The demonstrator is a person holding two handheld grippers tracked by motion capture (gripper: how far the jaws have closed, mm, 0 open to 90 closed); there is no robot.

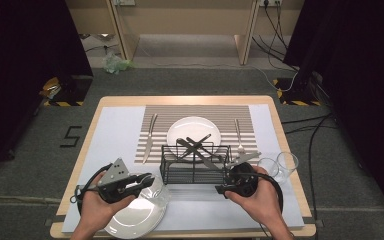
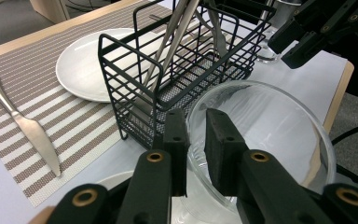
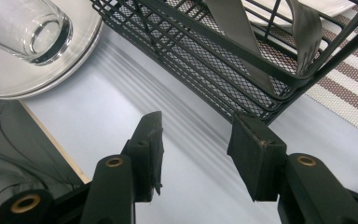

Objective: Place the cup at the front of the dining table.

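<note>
My left gripper (image 1: 149, 182) is shut on the near rim of a clear glass bowl (image 2: 270, 135), which sits over a white plate (image 1: 130, 220) at the table's front left. A black wire basket (image 1: 192, 165) stands mid-table with several pieces of silver cutlery (image 1: 196, 148) leaning in it. My right gripper (image 1: 222, 189) is open just off the basket's front right corner, low over the mat. In the right gripper view the bare mat lies between the jaws (image 3: 198, 128) and the basket's corner (image 3: 261, 100) is just ahead.
A second white plate (image 1: 194, 127) lies on the striped placemat (image 1: 155, 117) behind the basket, with a knife (image 1: 149, 137) to its left and a fork (image 1: 239, 134) to its right. Two clear glasses (image 1: 280, 165) stand at the right edge.
</note>
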